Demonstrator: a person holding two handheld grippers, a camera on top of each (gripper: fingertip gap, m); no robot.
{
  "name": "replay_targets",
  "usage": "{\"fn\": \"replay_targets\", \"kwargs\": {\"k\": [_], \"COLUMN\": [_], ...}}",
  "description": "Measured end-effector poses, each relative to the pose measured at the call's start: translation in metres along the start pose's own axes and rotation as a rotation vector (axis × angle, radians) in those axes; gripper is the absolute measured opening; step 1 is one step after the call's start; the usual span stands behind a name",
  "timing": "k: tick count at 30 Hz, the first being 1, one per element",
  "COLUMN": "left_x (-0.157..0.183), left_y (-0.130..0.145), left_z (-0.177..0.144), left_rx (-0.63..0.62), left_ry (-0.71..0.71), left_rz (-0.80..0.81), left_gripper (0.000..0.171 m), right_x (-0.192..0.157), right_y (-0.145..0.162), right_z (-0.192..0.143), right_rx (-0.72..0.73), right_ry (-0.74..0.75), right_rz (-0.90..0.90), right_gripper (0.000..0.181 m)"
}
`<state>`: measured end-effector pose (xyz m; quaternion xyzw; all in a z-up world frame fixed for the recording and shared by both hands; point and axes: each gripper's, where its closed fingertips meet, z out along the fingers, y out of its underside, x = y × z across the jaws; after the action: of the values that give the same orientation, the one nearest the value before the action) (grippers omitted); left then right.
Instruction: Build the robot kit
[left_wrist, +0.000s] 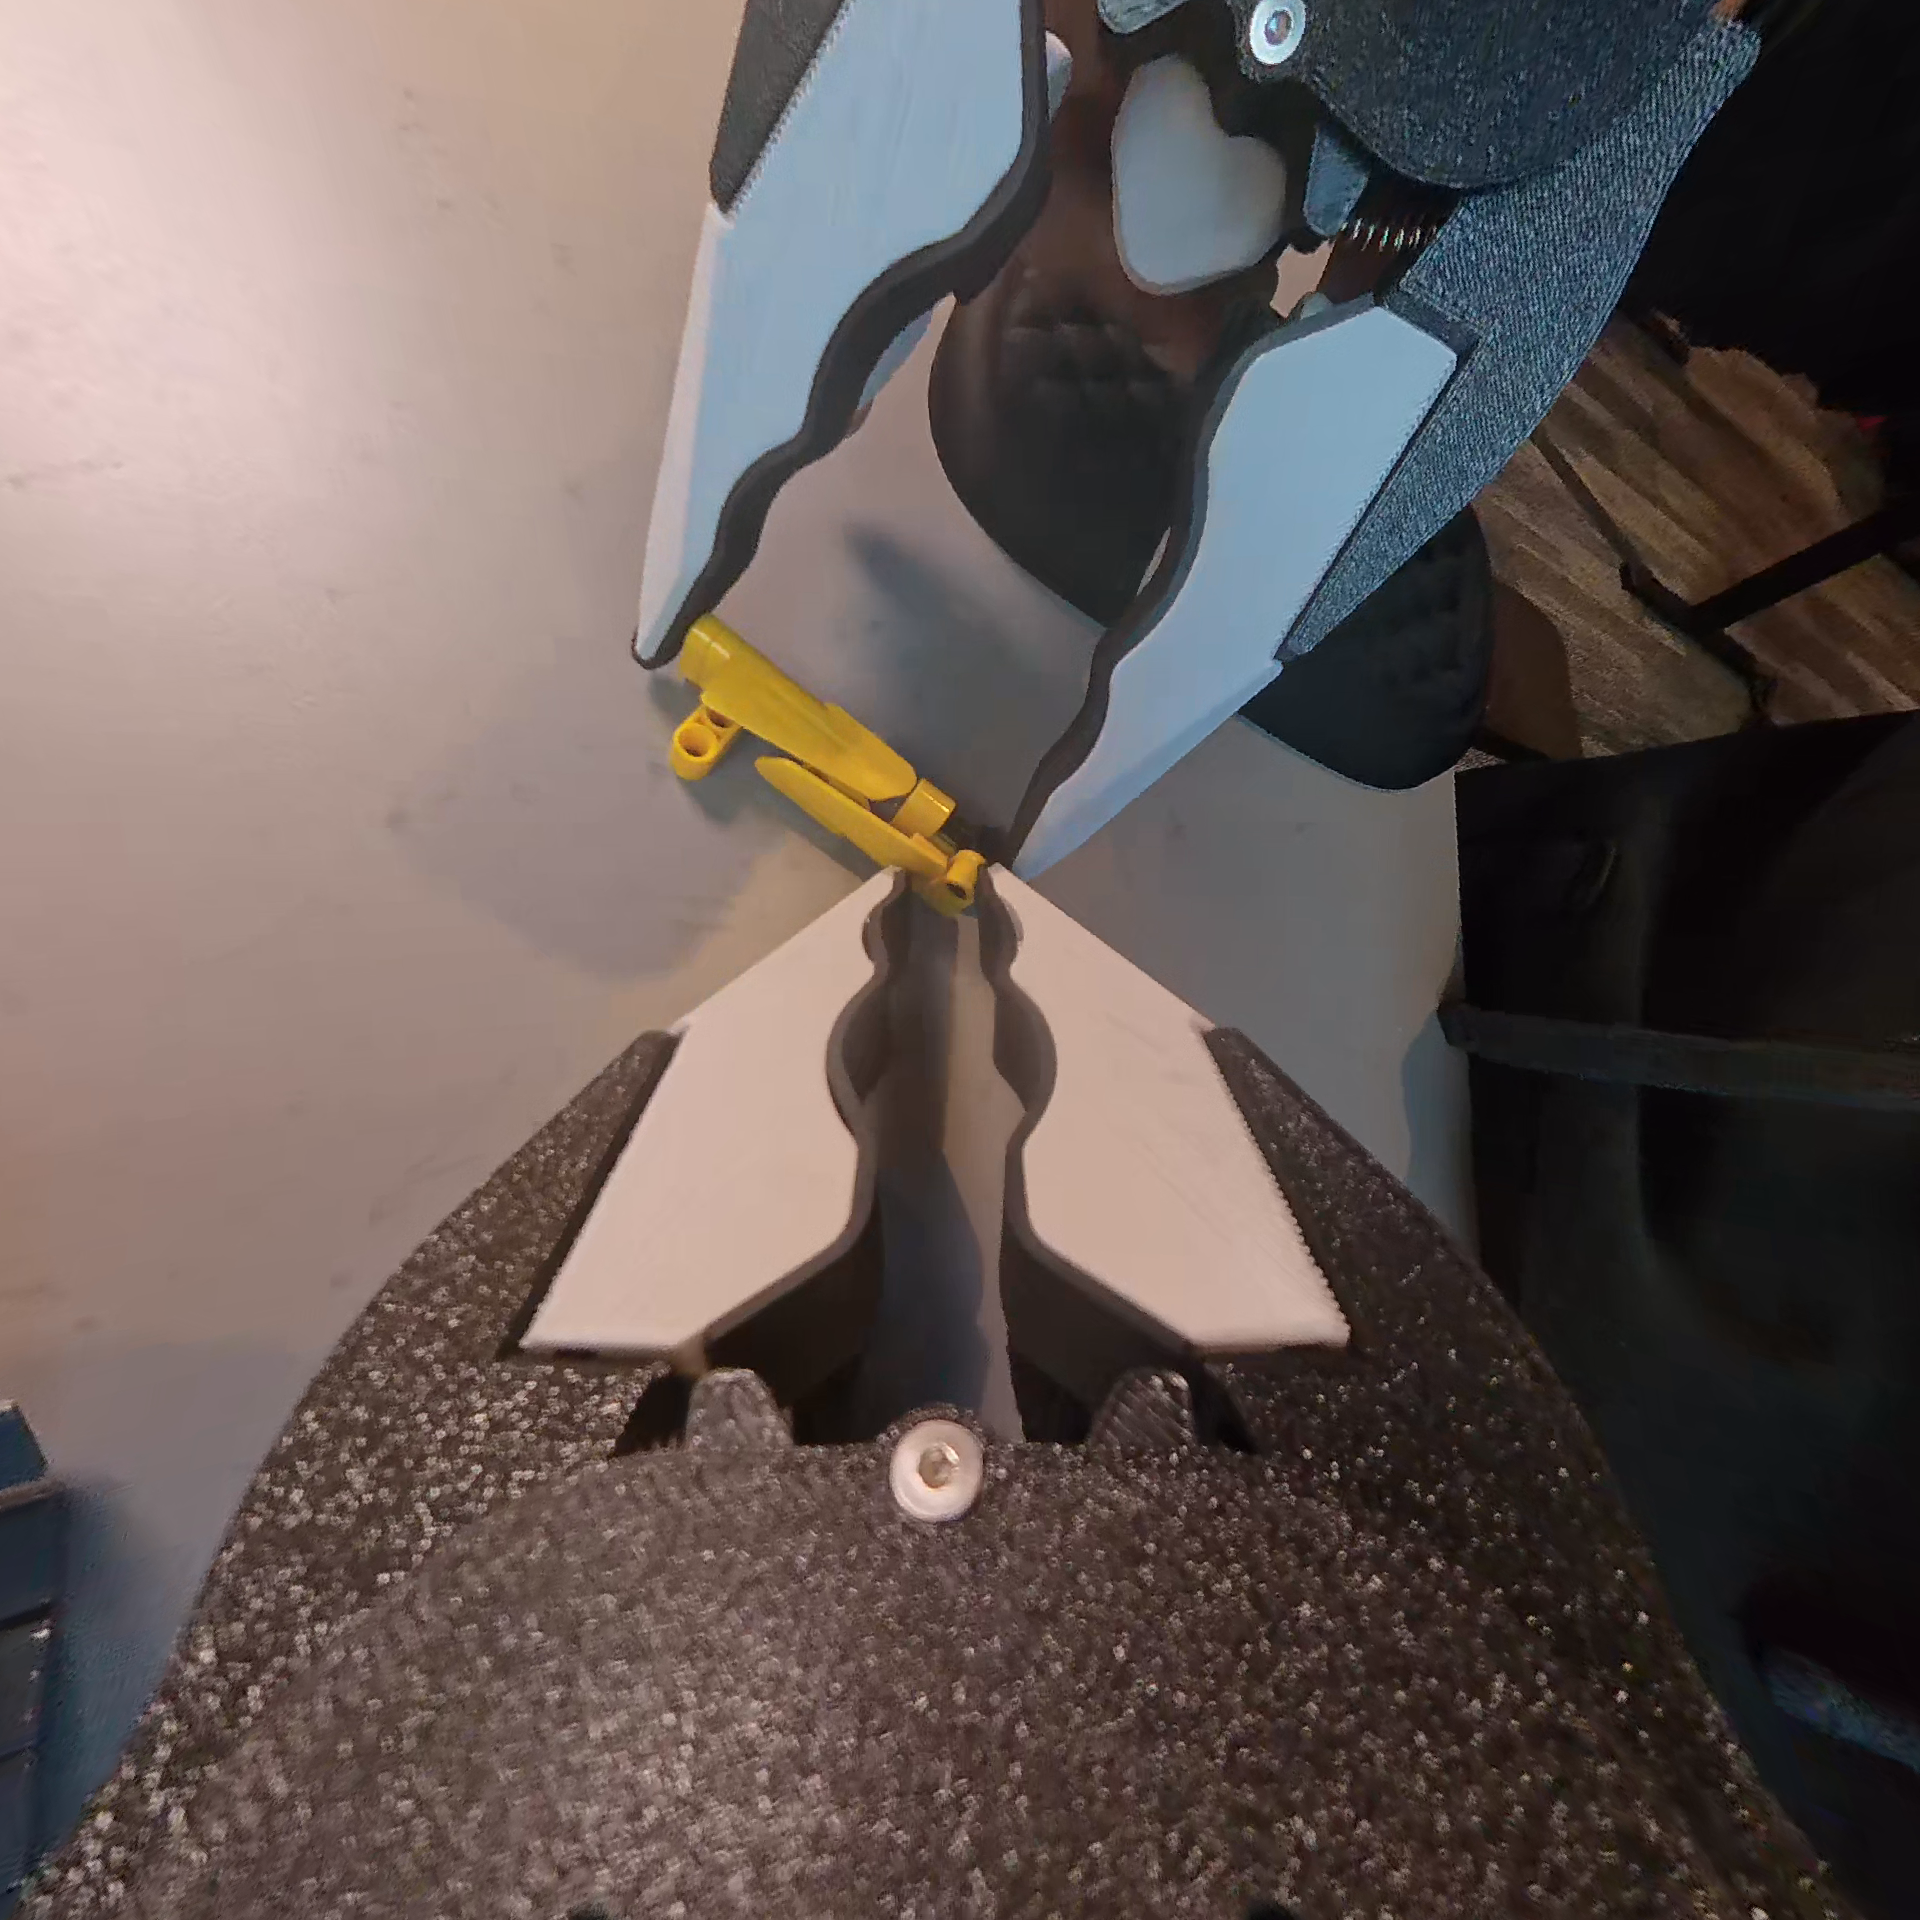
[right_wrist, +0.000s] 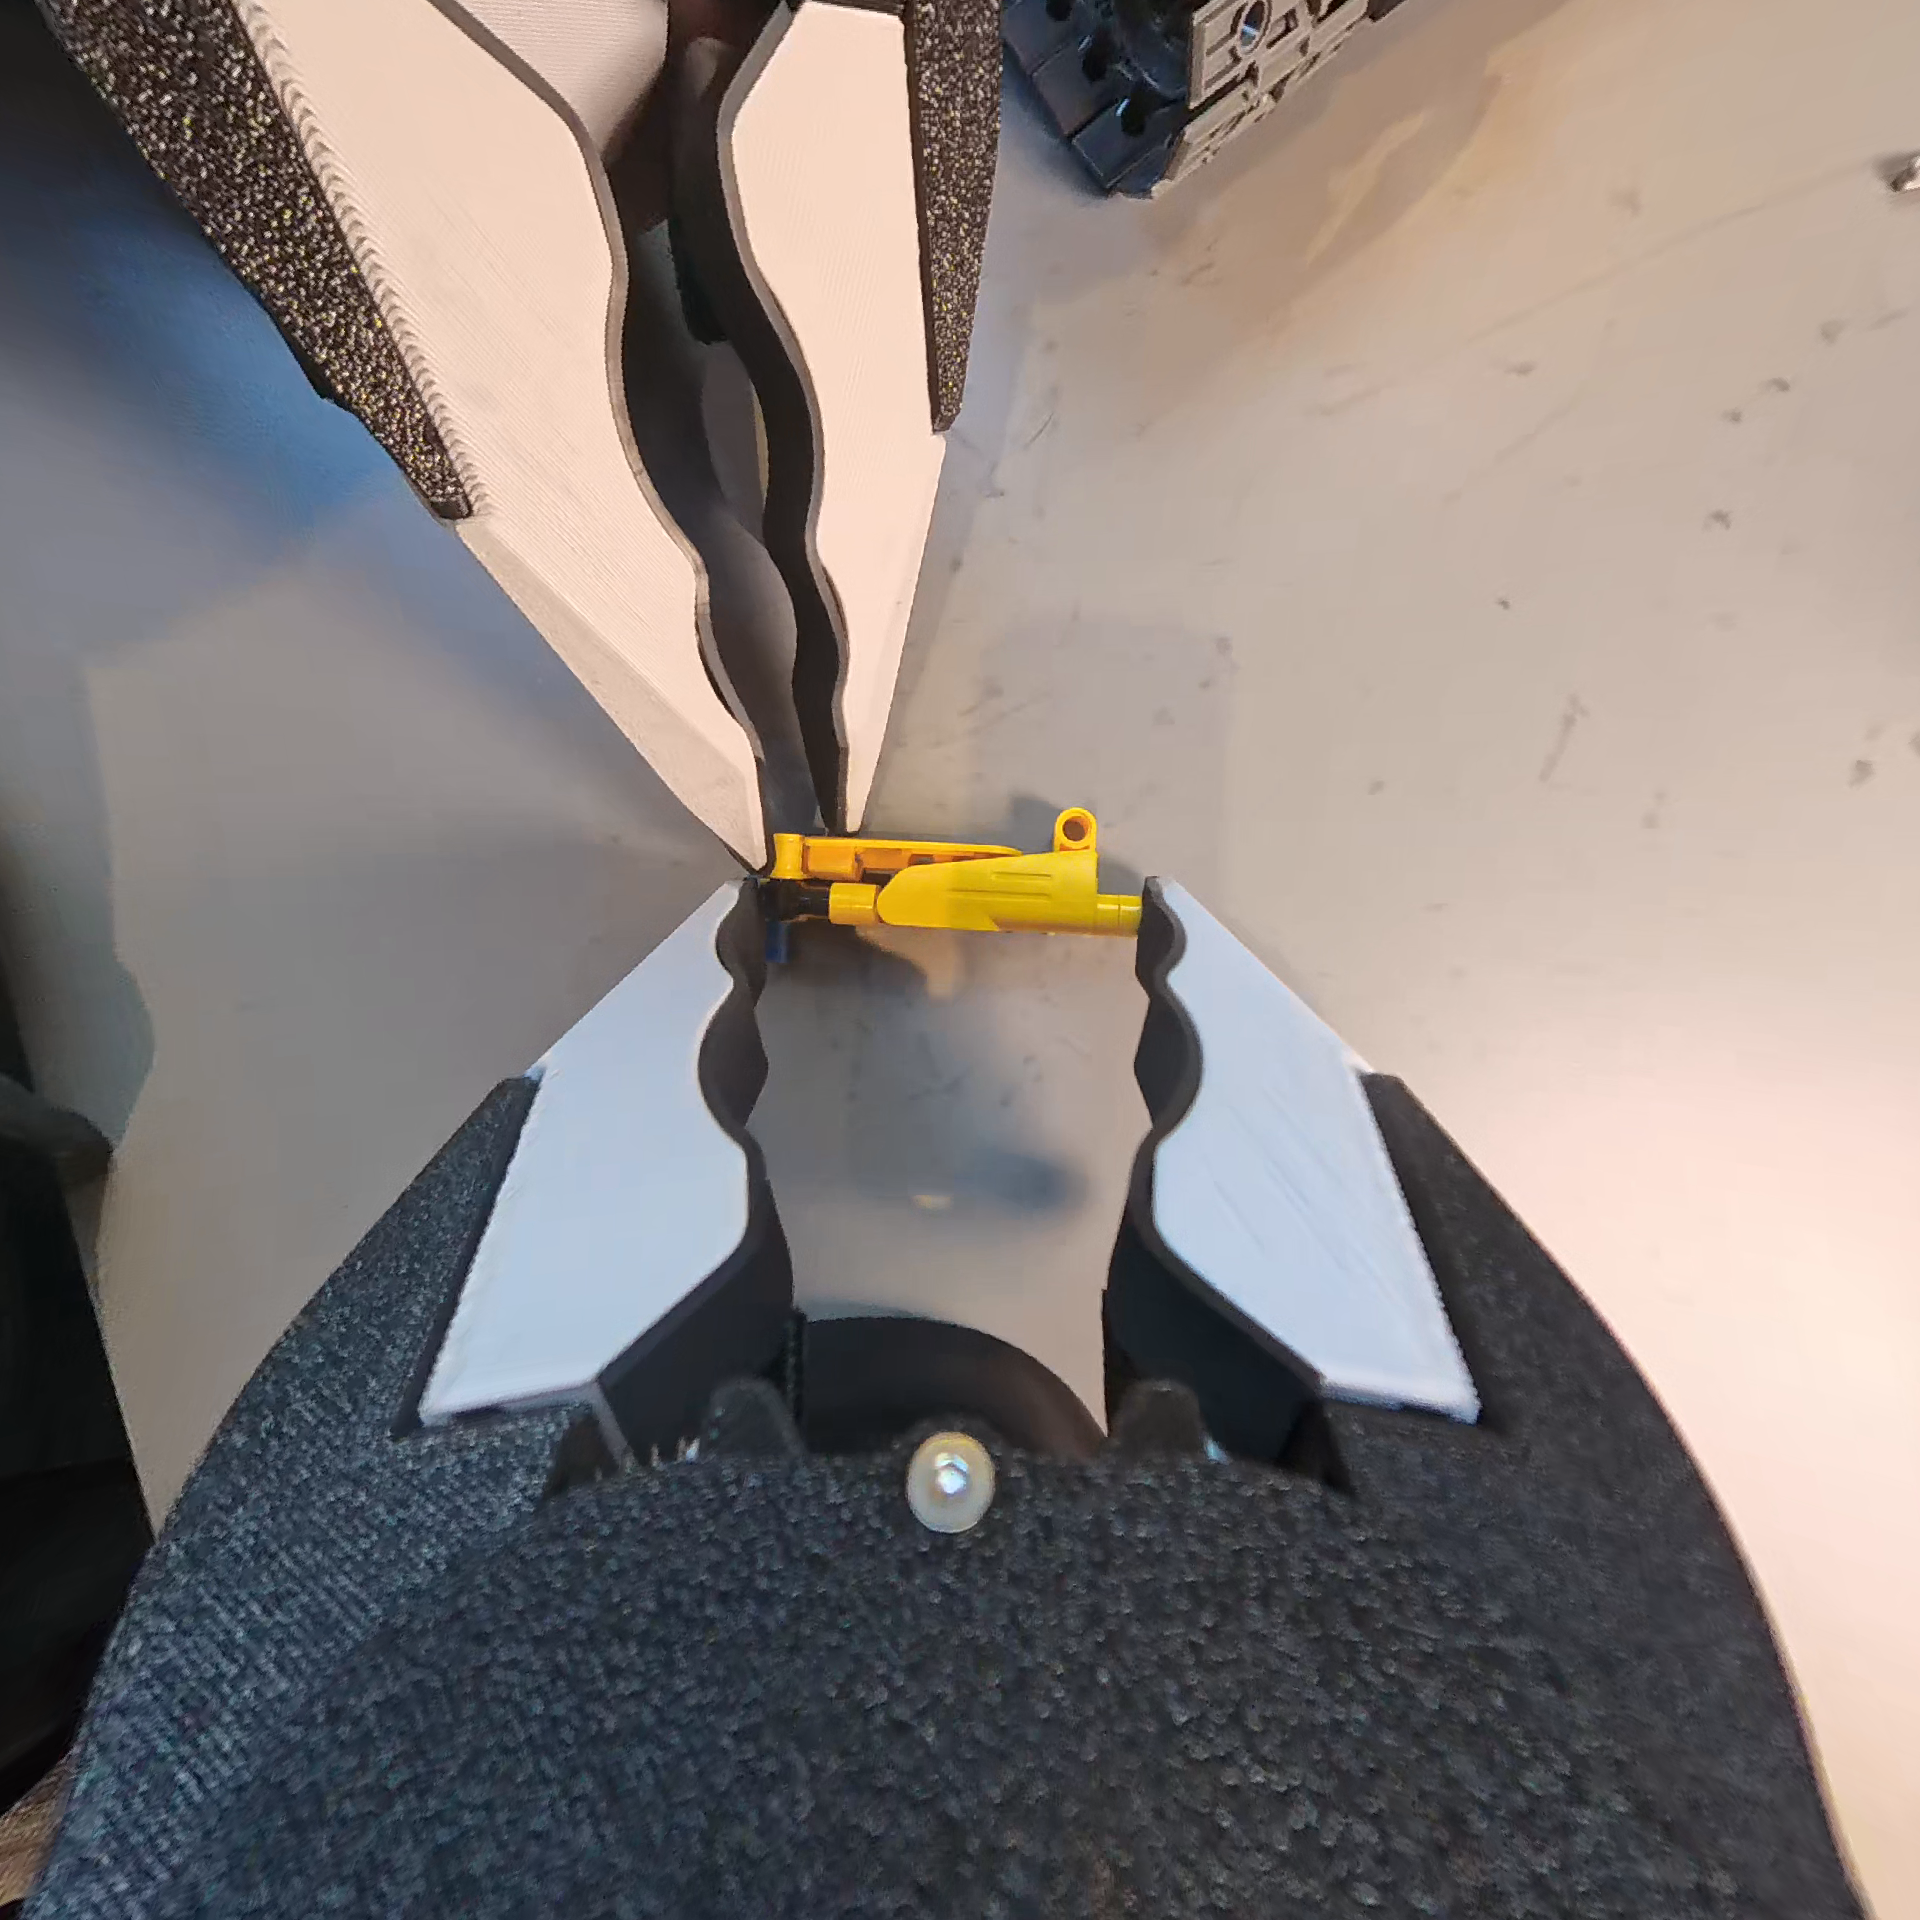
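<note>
Contact was already made: the left gripper (left_wrist: 940, 883) pinched one end of the small yellow plastic brick assembly (right_wrist: 951, 885) lying on the pale counter (right_wrist: 1455, 623), while the right gripper (right_wrist: 945, 894) (fingers spread wide) bracketed its length without closing.

Glossy yellow plastic toy piece (left_wrist: 821, 753) on a smooth, matt, scuffed tabletop (right_wrist: 1455, 623); tongs' bodies look grainy.

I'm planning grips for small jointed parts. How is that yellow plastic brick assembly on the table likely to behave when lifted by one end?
The yellow assembly looks like thin hard plastic, so probably light and stiff piece by piece. Its pinned links suggest it may fold or swing. The left gripper pinches only its end, so it could pivot; the right gripper stands open around it.
</note>
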<state>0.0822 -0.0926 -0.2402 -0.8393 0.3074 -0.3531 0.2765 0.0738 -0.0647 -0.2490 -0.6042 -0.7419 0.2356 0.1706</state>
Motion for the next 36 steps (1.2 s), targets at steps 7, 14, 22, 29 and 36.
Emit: {"fn": "replay_targets", "kwargs": {"k": [7,14,22,29,36], "left_x": [-0.0007,-0.0009,-0.0008,0.0002,0.0001], "left_y": [0.0,0.0,-0.0001,0.0006,0.0008], "left_z": [-0.0007,-0.0007,-0.0007,-0.0001,-0.0003], "left_rx": [0.001,0.0,-0.003,-0.008,-0.013], "left_ry": [0.0,-0.003,0.002,-0.001,-0.011], "left_rz": [-0.002,0.01,0.02,0.035,0.066], "left_gripper": [0.011,0.011,0.011,0.011,0.012], "right_x": [-0.0005,-0.001,-0.0021,-0.0031,-0.0034], "right_y": [-0.003,-0.0027,-0.0029,-0.0032,-0.0035], "right_z": [-0.0008,-0.0008,-0.0008,-0.0013,-0.0011], "right_rx": [0.022,0.049,0.091,0.118,0.131], "right_ry": [0.014,0.001,-0.015,-0.016,-0.009], "right_rz": [-0.021,-0.004,0.005,-0.024,-0.008], "right_gripper": [0.068,0.067,0.065,0.065,0.065]}}
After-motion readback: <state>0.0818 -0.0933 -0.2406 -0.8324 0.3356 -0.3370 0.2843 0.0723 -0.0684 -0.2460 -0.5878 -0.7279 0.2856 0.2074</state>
